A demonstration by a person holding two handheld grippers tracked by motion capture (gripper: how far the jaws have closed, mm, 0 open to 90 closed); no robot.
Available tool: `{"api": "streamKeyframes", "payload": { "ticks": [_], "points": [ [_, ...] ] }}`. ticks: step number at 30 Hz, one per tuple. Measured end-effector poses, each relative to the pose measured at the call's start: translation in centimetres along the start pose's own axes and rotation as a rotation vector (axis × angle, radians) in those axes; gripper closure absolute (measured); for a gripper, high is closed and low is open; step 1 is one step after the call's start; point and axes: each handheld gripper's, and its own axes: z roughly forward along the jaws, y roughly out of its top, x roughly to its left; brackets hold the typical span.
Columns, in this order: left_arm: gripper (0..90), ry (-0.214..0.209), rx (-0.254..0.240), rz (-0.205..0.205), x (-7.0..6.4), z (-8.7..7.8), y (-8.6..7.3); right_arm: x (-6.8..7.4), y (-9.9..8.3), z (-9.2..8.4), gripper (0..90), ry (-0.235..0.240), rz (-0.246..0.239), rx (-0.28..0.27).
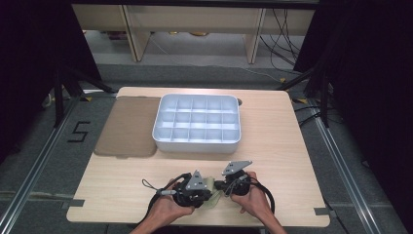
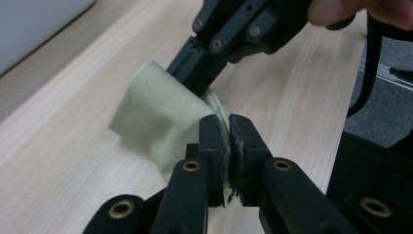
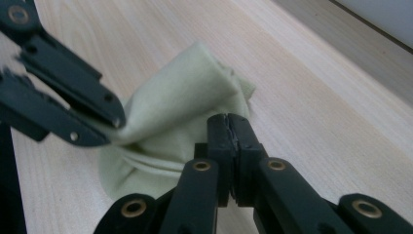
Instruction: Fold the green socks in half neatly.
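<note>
A pale green cloth (image 1: 214, 197) lies bunched on the wooden table (image 1: 272, 146) near its front edge, between my two hands. In the left gripper view, my left gripper (image 2: 229, 127) is shut on a fold of the cloth (image 2: 160, 109). The right gripper (image 2: 207, 68) comes in from the top and clamps the cloth's far side. In the right gripper view, my right gripper (image 3: 228, 126) is shut on the cloth's (image 3: 190, 97) near edge, and the left gripper (image 3: 83, 117) pinches it at the left. Both grippers, left (image 1: 208, 191) and right (image 1: 220, 185), meet tip to tip in the high view.
A white tray (image 1: 197, 142) with several compartments stands in the middle of the table, beyond the grippers. A flat brown lid (image 1: 127, 126) lies to its left. Cables trail from both grippers at the front edge.
</note>
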Motion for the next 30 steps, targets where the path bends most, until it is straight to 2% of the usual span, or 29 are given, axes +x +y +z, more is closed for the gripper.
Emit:
{"api": "streamKeyframes", "payload": {
  "ticks": [1,5,6,7,8,9,10,11,16,17,18,21,22,25,27,28,29,30],
  "points": [
    [83.4,0.001,0.006,0.015,0.0,0.2,0.0,0.1,-0.1,0.2,89.3,-0.003,0.012,-0.017],
    [83.4,-0.007,0.013,-0.008,-0.2,1.0,-0.2,-0.5,0.1,-0.5,88.8,-0.004,0.016,-0.019],
    [83.4,-0.007,0.032,0.036,-0.1,1.0,-0.1,-0.6,0.2,-0.7,88.8,-0.006,0.026,-0.027],
    [83.3,-0.001,0.018,0.013,-0.3,1.3,-0.2,-0.7,0.3,-1.0,88.8,-0.006,0.032,-0.051],
    [83.3,-0.002,0.026,0.034,-0.2,1.3,-0.1,-0.9,0.4,-1.4,88.7,-0.015,0.029,-0.077],
    [83.2,0.007,0.022,0.012,-0.3,1.5,-0.2,-1.0,0.5,-1.8,88.8,-0.008,0.029,-0.069],
    [83.1,0.0,0.019,0.021,-0.3,1.6,-0.2,-1.0,0.7,-2.2,88.8,-0.014,0.027,-0.086],
    [83.1,-0.005,0.014,0.004,-0.4,1.7,-0.3,-0.8,0.8,-2.6,88.8,-0.009,0.03,-0.097],
    [82.8,-0.004,0.013,0.004,-0.4,1.8,-0.3,-0.3,1.4,-3.2,88.8,0.023,0.019,-0.119],
    [82.7,-0.002,0.017,0.024,-0.3,1.8,-0.3,-0.2,1.5,-3.1,88.8,0.026,0.009,-0.121],
    [82.6,0.0,0.019,0.024,-0.4,1.8,-0.3,-0.1,1.6,-2.9,88.8,0.032,0.006,-0.122],
    [82.4,0.011,0.021,0.037,-0.4,1.8,-0.3,0.4,2.1,-2.3,88.7,0.066,0.005,-0.121],
    [82.4,0.002,0.021,0.037,-0.4,1.8,-0.3,0.5,2.2,-2.0,88.8,0.075,-0.011,-0.117],
    [82.0,0.006,0.024,0.037,-0.3,1.8,-0.3,0.5,2.2,-1.0,88.8,0.089,-0.025,-0.087],
    [81.2,0.004,0.021,0.033,-0.4,1.8,-0.3,0.3,2.0,-0.3,88.8,0.06,-0.043,-0.033],
    [80.4,-0.003,0.01,0.01,-0.5,1.9,-0.4,0.1,1.7,0.0,89.1,0.061,-0.029,-0.019],
    [78.9,-0.006,0.017,0.021,-0.4,1.8,-0.4,-0.1,1.4,0.2,89.2,0.07,0.013,-0.015],
    [76.3,-0.007,0.024,0.015,-0.3,1.6,-0.3,-0.4,1.3,0.2,89.2,0.08,0.009,-0.021]
  ]
}}
